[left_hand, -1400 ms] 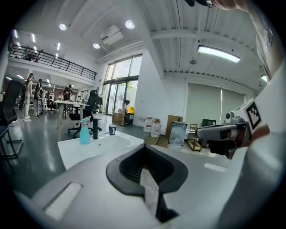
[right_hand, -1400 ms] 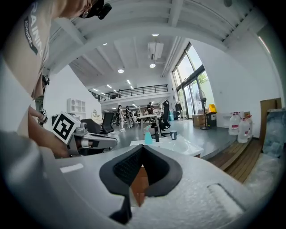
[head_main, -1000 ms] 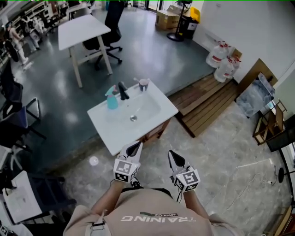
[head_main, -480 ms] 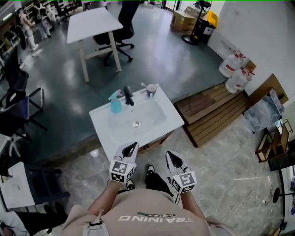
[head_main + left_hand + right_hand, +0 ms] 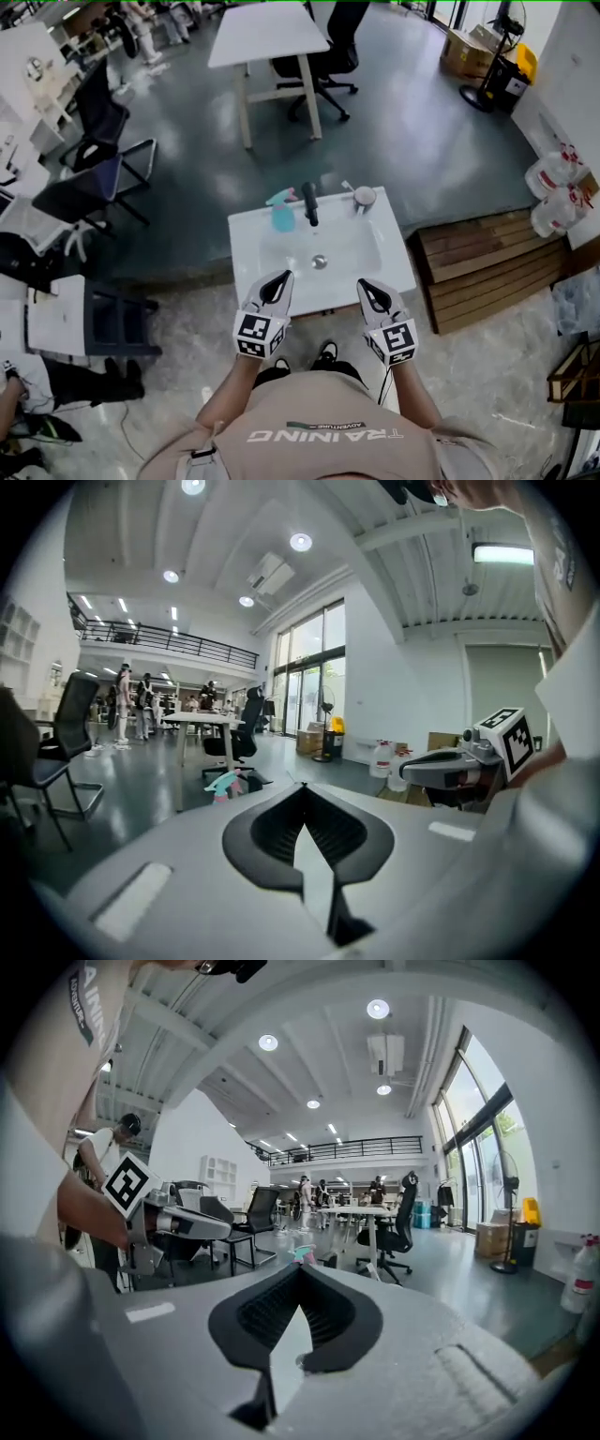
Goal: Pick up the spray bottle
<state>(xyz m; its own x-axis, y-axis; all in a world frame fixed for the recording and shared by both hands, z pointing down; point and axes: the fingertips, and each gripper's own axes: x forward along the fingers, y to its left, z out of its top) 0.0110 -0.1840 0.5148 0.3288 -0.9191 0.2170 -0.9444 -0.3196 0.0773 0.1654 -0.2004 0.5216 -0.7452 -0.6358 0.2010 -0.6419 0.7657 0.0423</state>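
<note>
The spray bottle (image 5: 281, 215), pale blue with a pink trigger, stands at the back left of the white sink (image 5: 253, 272), just left of the black tap (image 5: 309, 202). Both grippers hover side by side over the sink's near edge, well short of the bottle. My left gripper (image 5: 280, 278) is shut and empty, and so is my right gripper (image 5: 365, 285). In the left gripper view the bottle (image 5: 223, 784) peeks over the jaws, left of the tips (image 5: 302, 787). The right gripper view shows the bottle's top (image 5: 303, 1253) just beyond the closed tips (image 5: 302, 1267).
A small cup (image 5: 364, 196) stands at the sink's back right. A wooden pallet (image 5: 487, 267) lies to the right, with water jugs (image 5: 553, 197) beyond. A white table (image 5: 267, 37) and office chairs (image 5: 103, 150) stand behind the sink. A dark chair (image 5: 117, 323) is at the left.
The person has stepped up to the sink, which now sits centred and close. Both grippers, shut throughout, have moved forward to its near edge.
</note>
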